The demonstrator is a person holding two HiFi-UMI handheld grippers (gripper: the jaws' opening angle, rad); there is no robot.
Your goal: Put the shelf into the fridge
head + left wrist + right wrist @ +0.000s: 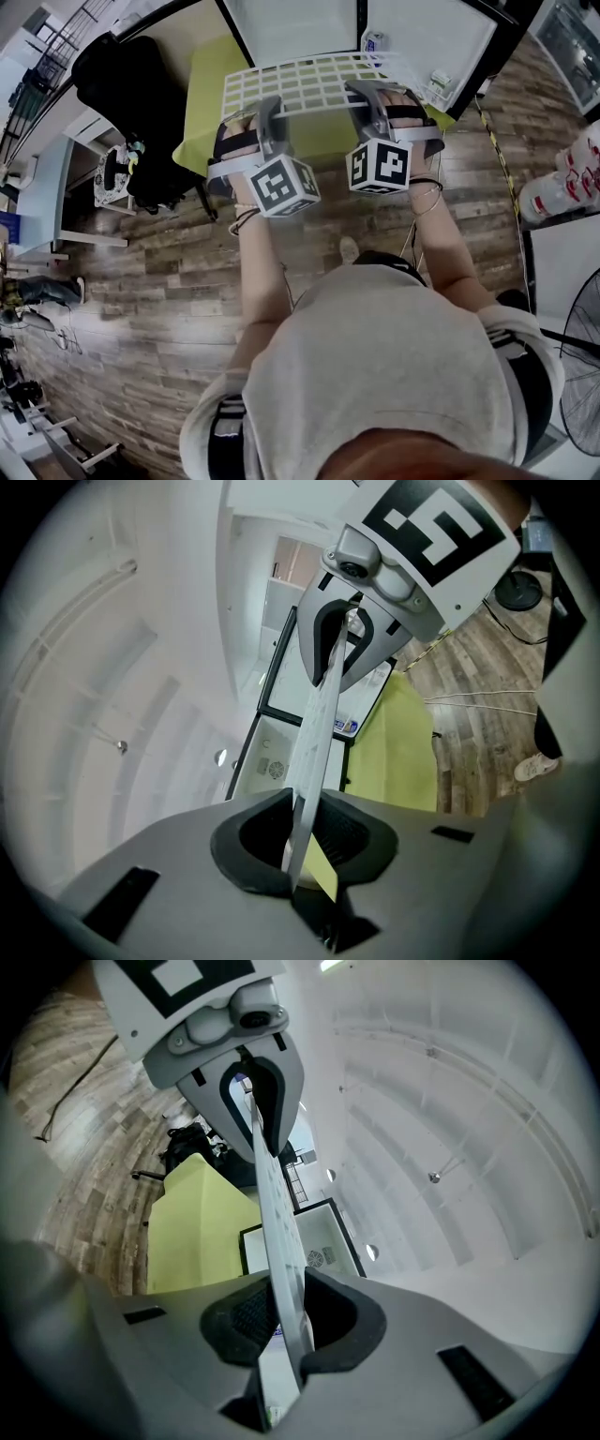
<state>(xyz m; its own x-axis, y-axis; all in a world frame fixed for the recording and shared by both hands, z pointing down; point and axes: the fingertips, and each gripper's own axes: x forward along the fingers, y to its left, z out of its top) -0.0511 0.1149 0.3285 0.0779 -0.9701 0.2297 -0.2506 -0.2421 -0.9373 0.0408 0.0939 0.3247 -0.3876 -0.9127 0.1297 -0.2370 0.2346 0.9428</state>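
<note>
The open fridge (281, 28) stands just ahead of us, and our white wire shelf (300, 84) could catch its black frame (361, 23) or twist in our grip if it goes in tilted, since we hold only its near edge. The shelf hangs roughly level before the opening, not yet inside, reaching away from our 2 grippers: left gripper (269, 111) and right gripper (372, 98) each clamp that edge.

Grey T-shirt (394, 366), black-and-white marker cubes (284, 185), wrist bangles (427, 191).
</note>
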